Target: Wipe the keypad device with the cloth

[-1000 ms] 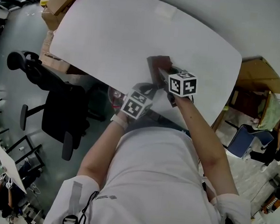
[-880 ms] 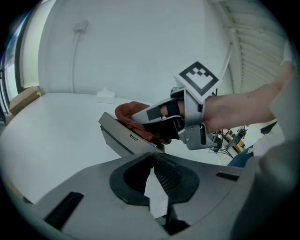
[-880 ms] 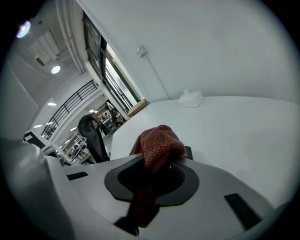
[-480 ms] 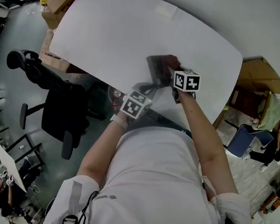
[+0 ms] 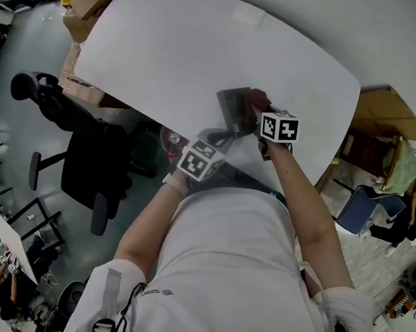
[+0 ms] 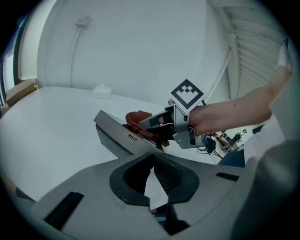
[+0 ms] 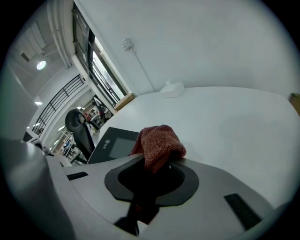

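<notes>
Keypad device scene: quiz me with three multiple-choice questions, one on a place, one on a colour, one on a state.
1. The keypad device sits on: A) a shelf B) the white table C) a tray
2. The cloth is: A) blue B) white C) reddish-brown
3. The right gripper is: A) shut on the cloth B) open and empty C) shut on nothing

Answers: 1 B, the head view shows it on the tabletop; 2 C, plain in the right gripper view; 3 A, the cloth bulges from between its jaws.
</notes>
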Tool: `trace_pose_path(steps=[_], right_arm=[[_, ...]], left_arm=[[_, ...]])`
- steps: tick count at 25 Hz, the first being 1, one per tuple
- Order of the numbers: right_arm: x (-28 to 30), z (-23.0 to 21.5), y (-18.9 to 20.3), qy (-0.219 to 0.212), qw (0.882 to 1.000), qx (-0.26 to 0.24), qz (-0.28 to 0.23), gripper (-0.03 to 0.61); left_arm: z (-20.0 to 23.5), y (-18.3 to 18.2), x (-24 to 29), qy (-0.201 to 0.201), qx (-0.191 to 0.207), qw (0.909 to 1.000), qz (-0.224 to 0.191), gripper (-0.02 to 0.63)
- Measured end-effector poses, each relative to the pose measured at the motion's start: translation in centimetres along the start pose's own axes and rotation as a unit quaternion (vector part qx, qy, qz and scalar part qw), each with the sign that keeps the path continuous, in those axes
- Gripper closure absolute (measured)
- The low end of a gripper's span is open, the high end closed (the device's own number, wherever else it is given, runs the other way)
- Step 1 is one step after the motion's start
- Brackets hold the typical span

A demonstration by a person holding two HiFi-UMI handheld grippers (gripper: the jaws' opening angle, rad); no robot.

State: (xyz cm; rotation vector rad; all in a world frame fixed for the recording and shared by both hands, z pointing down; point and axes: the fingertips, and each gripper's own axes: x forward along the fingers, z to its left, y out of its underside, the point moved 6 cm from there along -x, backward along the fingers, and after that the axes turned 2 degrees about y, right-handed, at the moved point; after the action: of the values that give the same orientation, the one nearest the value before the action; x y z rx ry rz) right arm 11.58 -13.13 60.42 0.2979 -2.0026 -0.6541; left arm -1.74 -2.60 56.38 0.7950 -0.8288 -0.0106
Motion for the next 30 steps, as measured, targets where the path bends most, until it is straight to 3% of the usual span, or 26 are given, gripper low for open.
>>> trace_pose_path(steps=[6,9,14,21,24,27,30], right_arm=[[-0.9,0.0,1.7,0.001,0.999,0.029,0.018,0.508],[-1.5,0.7,0.7,0.007,1.000,0.008,0.014,0.508],[-2.2,4.3,-2.2,-0.049,0.998,0.000,-0.032,0.508],[-0.8,8.1,-3.9,-0.095,0.994,-0.036,-0.037,0.507],[0.6,8.3,-3.5,-0.093,0.994,-0.056,-0.016,0.506],[1.9,7.3,-3.4,-0.084,0.996,-0.044,0.001,0.507],[2.4,5.7,-3.5,-0.047,0.998,-0.050,0.011,0.508]], left_arm=[[-0.4,1.5,-0.7,0.005,-0.005,1.0000,0.003,0.601],[-0.7,1.2,-0.9,0.004,-0.005,1.0000,0.007,0.601],[-0.5,1.1,-0.8,0.004,0.003,0.9999,0.009,0.601],[-0.5,0.9,-0.9,0.003,0.004,1.0000,0.007,0.601],[-0.5,1.1,-0.7,0.004,0.006,1.0000,0.007,0.601],[-0.4,1.1,-0.5,0.005,0.009,0.9999,0.008,0.601],[-0.5,1.1,-0.6,0.006,0.004,0.9999,0.010,0.601]])
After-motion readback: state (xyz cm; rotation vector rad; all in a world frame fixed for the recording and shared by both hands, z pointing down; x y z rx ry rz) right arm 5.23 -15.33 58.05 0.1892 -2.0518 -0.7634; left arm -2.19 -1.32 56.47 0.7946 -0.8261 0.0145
